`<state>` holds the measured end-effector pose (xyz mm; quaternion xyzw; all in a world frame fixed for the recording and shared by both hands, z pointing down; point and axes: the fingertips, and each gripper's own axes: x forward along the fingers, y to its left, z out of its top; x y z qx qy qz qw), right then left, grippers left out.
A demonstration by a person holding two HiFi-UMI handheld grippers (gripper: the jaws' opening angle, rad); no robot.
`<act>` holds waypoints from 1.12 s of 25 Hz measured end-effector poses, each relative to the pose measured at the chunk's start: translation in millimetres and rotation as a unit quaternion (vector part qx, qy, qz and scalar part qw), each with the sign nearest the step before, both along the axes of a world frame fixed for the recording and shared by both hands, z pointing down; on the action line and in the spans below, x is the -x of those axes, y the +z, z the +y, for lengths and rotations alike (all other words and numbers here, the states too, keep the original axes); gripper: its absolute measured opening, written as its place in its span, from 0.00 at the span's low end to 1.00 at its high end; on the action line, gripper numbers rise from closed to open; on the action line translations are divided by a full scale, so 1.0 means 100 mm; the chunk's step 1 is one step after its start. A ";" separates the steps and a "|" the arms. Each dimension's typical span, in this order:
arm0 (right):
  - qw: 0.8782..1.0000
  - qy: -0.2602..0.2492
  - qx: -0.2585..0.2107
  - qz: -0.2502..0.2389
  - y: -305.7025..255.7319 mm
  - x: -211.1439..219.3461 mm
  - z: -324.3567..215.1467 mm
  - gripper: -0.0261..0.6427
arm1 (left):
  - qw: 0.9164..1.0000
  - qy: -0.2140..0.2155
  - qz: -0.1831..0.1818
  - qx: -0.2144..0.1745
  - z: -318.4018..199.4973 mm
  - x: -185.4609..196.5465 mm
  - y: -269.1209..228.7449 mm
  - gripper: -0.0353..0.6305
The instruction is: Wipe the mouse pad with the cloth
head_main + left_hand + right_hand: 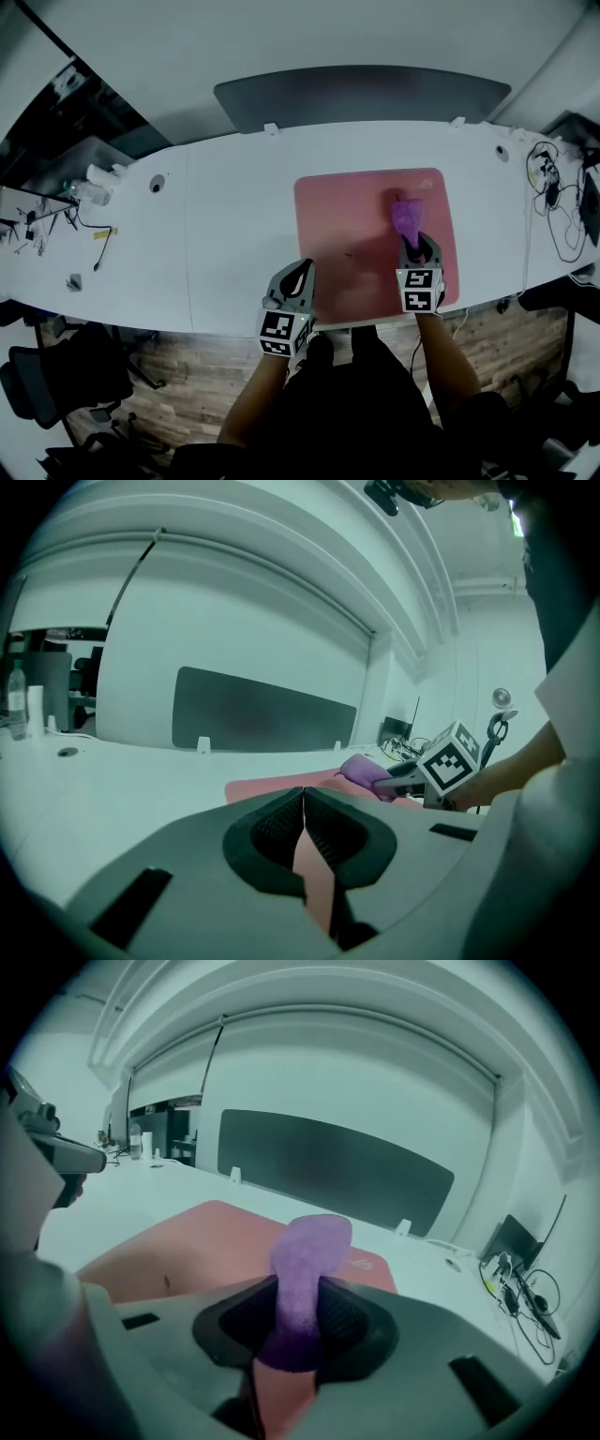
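A pink mouse pad [356,234] lies on the white desk [234,225] in front of me. My right gripper [416,246] is over the pad's right part, shut on a purple cloth [408,217] that sticks out ahead of the jaws. In the right gripper view the purple cloth [305,1279] is pinched upright between the dark pads, with the mouse pad [187,1241] below. My left gripper [302,277] hovers at the pad's near left corner, shut with nothing in it. In the left gripper view its pads meet [303,829], and the cloth [361,771] and right gripper show to the right.
A dark grey divider panel [361,94] stands along the desk's far edge. Cables [558,202] lie at the right end, a bottle and small items [89,187] at the left. A small dark speck [349,251] sits on the pad. Office chairs [56,384] stand below left.
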<state>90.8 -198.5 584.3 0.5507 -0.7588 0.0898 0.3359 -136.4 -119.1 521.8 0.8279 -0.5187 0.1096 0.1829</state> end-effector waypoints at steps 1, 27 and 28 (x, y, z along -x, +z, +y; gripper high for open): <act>1.000 -0.009 0.001 -0.003 -0.01 0.13 0.02 0.23 | 1.000 0.000 0.001 0.001 0.02 0.03 -0.01 0.09; 0.984 -0.133 0.102 -0.064 0.38 2.34 0.70 0.23 | 1.000 -0.021 -0.020 0.013 0.53 0.99 0.17 0.09; 0.984 -0.131 0.107 -0.062 0.41 2.35 0.71 0.23 | 0.999 -0.019 -0.020 0.016 0.55 0.99 0.18 0.09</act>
